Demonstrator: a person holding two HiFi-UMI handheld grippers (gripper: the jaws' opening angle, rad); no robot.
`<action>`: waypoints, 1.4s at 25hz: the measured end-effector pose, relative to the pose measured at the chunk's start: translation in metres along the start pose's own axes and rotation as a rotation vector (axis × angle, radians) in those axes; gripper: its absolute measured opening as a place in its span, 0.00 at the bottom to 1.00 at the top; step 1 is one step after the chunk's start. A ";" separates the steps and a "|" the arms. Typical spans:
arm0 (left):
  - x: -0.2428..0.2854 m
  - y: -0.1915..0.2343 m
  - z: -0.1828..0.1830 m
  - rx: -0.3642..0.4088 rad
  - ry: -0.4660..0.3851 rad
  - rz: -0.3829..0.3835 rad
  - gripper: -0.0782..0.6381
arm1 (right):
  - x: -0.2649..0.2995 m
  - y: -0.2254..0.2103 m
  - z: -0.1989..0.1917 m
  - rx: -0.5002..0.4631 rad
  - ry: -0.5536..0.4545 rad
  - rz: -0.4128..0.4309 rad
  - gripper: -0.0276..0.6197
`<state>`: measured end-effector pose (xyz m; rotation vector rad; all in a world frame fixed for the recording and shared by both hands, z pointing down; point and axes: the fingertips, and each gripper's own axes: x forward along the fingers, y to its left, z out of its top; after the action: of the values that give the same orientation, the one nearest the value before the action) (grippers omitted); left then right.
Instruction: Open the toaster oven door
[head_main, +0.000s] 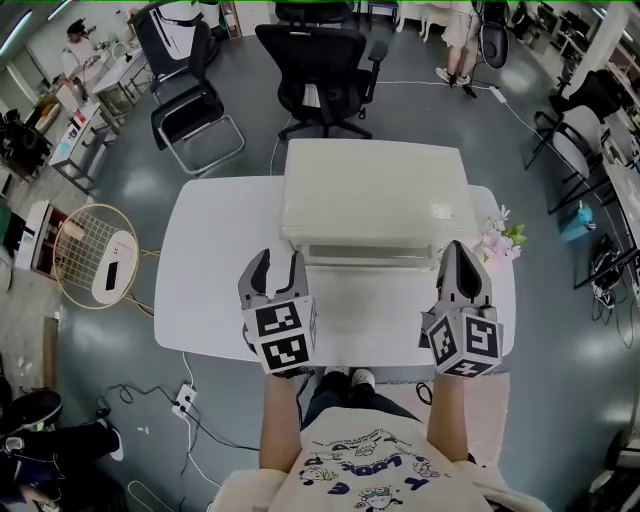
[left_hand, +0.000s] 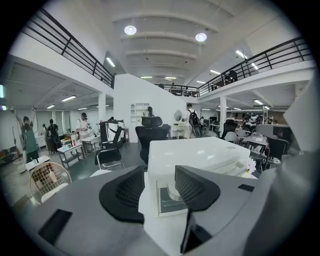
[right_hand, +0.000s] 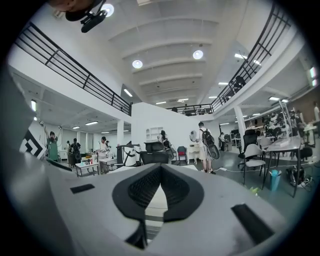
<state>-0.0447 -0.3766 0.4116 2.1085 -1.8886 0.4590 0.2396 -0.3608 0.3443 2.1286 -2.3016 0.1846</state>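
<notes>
- Open-plan office with grey floor is seen all round; a white worktop (head_main: 215, 270) stands in the middle, with the person at its near edge.
- Toaster oven (head_main: 375, 195), white and boxy, is placed at the centre-back of the worktop, front face turned toward the person. The door looks shut from the head view.
- Left gripper (head_main: 280, 262) is held just before the oven's left front corner. Its fingers (left_hand: 125, 192) are spread wide with nothing gripped; a grey panel on the oven's near face is framed between them. Contact with the oven cannot be told.
- Right gripper (head_main: 458, 252) is held at the oven's right front corner, tips overlapping that corner in the head view. Its fingers (right_hand: 142, 187) are pressed together at the tips and nothing is held; a sliver of white oven is seen through the gap below them.
- Pink flowers (head_main: 500, 240) are set on the worktop just beside the oven's right side, near the right gripper.
- Black office chair (head_main: 320, 65) is parked behind the worktop.
- Round wire basket (head_main: 97, 255) is seen on the floor left of the worktop.
- Power strip (head_main: 183, 403) with cable lies on the floor near the worktop's front left corner.
</notes>
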 end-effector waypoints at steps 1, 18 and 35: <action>0.002 -0.001 -0.001 0.001 0.008 0.003 0.38 | 0.002 -0.001 0.000 0.001 0.003 0.002 0.04; 0.055 -0.022 -0.038 -0.020 0.217 -0.007 0.38 | 0.025 -0.021 -0.007 0.033 0.028 0.014 0.04; 0.078 -0.034 -0.051 -0.049 0.265 -0.001 0.27 | 0.037 -0.035 -0.014 0.045 0.046 0.010 0.04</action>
<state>-0.0058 -0.4230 0.4898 1.9108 -1.7301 0.6490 0.2699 -0.3985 0.3637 2.1099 -2.3058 0.2850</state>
